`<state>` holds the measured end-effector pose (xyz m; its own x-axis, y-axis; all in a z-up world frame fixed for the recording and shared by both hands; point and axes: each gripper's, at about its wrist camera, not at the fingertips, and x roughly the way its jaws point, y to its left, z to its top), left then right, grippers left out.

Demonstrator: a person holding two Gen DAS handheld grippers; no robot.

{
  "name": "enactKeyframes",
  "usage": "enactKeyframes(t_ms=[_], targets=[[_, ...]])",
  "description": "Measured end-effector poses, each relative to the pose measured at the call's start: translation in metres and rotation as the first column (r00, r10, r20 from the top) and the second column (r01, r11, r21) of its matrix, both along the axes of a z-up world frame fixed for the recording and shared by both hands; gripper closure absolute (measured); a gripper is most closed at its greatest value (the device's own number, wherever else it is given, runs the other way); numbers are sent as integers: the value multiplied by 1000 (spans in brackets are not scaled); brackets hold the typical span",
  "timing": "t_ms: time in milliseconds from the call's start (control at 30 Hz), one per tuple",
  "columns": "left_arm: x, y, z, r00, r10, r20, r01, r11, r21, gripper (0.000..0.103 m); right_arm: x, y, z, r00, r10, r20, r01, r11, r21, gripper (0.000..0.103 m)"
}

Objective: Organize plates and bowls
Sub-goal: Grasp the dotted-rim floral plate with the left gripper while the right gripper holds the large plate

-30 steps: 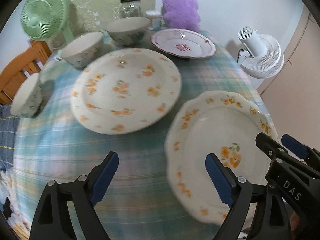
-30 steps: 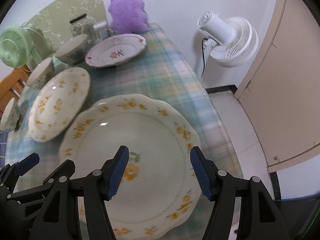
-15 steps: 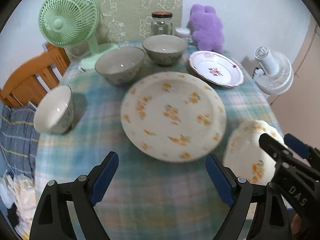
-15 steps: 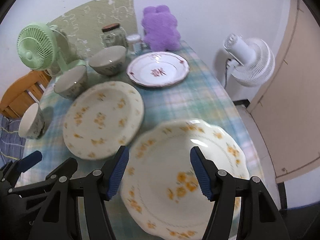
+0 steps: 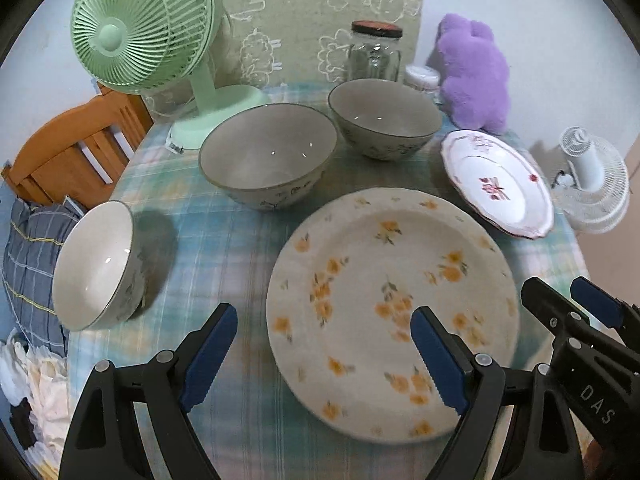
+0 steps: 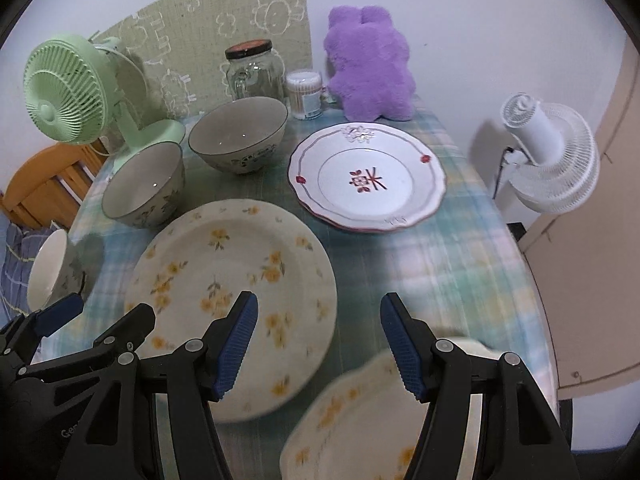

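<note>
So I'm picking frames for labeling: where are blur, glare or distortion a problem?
Left wrist view: yellow-flowered plate smeared, small glints in the middle bowl, fisheye bends the edges. Right wrist view: scalloped plate at the bottom heavily blurred, red-patterned plate sharp.

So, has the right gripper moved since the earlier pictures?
Yes. The right gripper pulled back from over the scalloped plate, which sat between its fingers before and now lies at the frame's bottom edge.

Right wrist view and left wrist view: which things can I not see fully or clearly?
- Scalloped yellow-flower plate, right wrist view: blurred, cut by the bottom edge, partly behind the right gripper.
- Small container, left wrist view: contents too small, a bowl hides its base.
- White-lined bowl, right wrist view: partly behind the left gripper.
</note>
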<state>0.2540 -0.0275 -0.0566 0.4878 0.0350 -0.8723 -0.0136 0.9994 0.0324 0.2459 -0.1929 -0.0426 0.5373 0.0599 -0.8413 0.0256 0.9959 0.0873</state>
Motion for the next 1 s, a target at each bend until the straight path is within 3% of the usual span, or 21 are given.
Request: enactKeyframes(t_ms=[233,500,667,1000], targets=[[24,4,-30,998,38,-47,-37,999,13,15,42,4,-33,998,28,-58,-27,1000,15,36],[31,5,-53,994,41,-103,-39,999,23,21,61,10,-59,990,68,-121,-65,998,27,36],[34,2,-55,995,35,-94,-33,999,25,30,66,16,-68,985,96,-146,-93,995,27,36],[37,8,-56,992,41,-116,-43,999,-11,33,76,21,-76,980,114,-163,-112,994,20,38]])
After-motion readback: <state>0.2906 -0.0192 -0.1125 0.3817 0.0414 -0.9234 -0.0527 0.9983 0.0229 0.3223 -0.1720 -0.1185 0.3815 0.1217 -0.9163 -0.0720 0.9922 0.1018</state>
